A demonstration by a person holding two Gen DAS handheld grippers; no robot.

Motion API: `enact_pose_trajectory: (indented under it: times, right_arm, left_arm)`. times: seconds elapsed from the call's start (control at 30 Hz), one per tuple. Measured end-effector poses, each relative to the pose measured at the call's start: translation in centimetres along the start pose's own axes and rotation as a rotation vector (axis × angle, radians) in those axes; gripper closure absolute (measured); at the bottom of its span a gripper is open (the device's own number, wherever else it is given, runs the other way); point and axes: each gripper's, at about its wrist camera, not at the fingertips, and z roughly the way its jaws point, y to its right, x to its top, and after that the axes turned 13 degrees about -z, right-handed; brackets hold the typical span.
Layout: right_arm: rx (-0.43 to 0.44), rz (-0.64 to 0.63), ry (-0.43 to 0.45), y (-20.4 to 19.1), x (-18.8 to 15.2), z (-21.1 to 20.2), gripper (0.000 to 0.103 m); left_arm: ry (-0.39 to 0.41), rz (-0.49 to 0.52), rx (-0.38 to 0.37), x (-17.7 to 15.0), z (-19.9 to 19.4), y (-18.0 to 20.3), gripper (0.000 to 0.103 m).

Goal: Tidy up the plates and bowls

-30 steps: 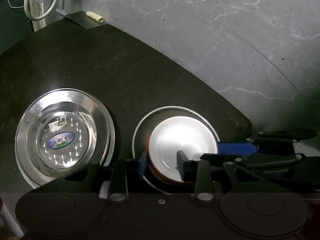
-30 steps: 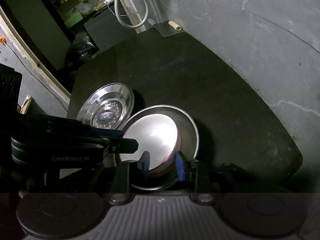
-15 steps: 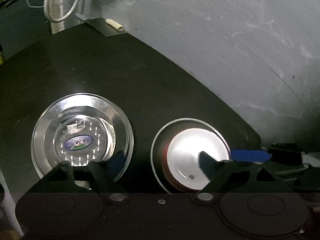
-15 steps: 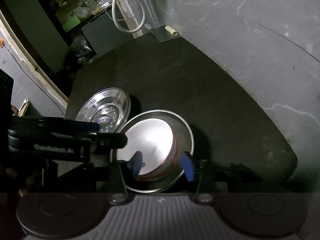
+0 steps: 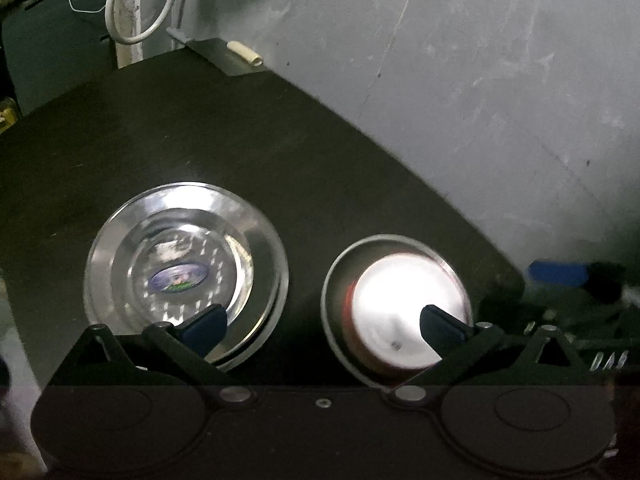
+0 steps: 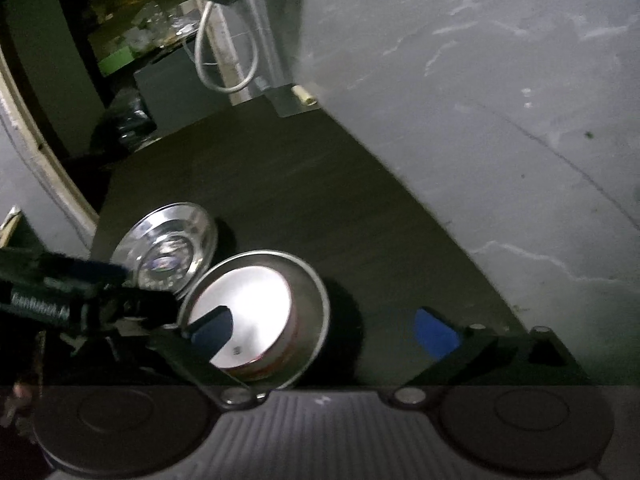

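The red-sided bowl (image 5: 404, 312), seated in a steel plate (image 5: 340, 280) on the dark table (image 5: 240, 140) beside the stacked steel dishes (image 5: 184, 268), is partly hidden by the opening, empty left gripper (image 5: 322, 326) and right gripper (image 6: 324, 330)

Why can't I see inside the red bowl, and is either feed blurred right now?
Left wrist view: glare blows the red bowl interior to white; mild motion blur, and the steel plate glints. Right wrist view: the same bowl is washed out, edges smeared, the dark table dim.
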Motion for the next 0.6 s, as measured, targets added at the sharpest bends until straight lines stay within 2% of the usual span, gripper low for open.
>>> enact_pose_trajectory:
  times: [0.13,0.33,0.6]
  right_arm:
    - [-0.043,0.012,-0.008,0.6,0.0,0.2,0.000]
    - [-0.091,0.016,-0.062,1.0,-0.2,1.1,0.000]
    - [-0.091,0.005,-0.121,1.1,-0.3,2.5,0.000]
  left_arm:
    - [-0.025,-0.001,0.016,-0.4,0.0,-0.4,0.001]
    - [-0.062,0.003,0.094,-0.5,0.7,-0.4,0.001]
    - [-0.131,-0.015,0.118,-1.3,2.0,-0.7,0.001]
